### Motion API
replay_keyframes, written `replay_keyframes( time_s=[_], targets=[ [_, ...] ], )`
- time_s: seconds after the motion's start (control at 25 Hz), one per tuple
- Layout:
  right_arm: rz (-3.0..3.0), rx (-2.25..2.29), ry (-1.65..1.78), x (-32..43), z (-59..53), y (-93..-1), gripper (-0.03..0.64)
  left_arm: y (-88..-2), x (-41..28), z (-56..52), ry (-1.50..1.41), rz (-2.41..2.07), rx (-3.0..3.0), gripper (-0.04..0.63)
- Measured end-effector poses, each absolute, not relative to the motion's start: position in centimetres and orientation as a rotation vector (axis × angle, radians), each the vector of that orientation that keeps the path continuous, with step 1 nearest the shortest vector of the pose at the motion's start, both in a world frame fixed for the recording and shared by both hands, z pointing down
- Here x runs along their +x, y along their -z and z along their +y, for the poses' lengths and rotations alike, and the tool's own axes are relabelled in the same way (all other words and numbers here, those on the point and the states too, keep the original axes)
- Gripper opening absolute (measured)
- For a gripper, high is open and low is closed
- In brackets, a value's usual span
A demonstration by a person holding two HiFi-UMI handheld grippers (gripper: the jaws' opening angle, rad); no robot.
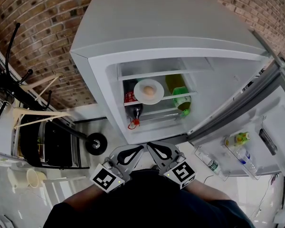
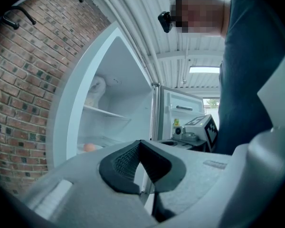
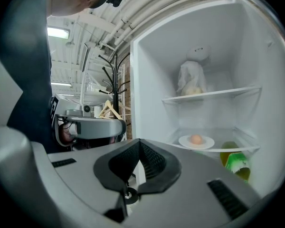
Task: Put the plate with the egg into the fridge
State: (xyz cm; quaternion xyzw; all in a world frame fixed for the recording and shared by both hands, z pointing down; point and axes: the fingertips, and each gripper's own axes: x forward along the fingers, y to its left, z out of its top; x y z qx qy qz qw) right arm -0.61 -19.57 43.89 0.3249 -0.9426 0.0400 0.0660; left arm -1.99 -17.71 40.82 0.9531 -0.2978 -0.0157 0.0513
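The white plate with a brown egg rests on the middle shelf inside the open fridge. Both grippers are drawn back in front of my body, well short of the fridge. My left gripper is shut with nothing between its pads. My right gripper is also shut and empty. In the right gripper view the plate and egg lie beyond the closed jaw tips. The left gripper view shows closed tips and the egg low in the fridge.
A green bottle stands right of the plate, and a dark bottle left below it. A wrapped bundle sits on the upper shelf. The fridge door hangs open at right with bottles in its rack. A coat stand with hangers is at left.
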Motion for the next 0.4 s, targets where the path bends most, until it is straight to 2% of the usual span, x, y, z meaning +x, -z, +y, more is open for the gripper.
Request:
replay_keyframes(
  time_s=[0.4],
  targets=[
    [-2.831,0.971,-0.100,-0.60,-19.07,-44.15,0.009,-40.83,-1.85,-17.38,0.051,-0.902,2.905,0.003]
  ],
)
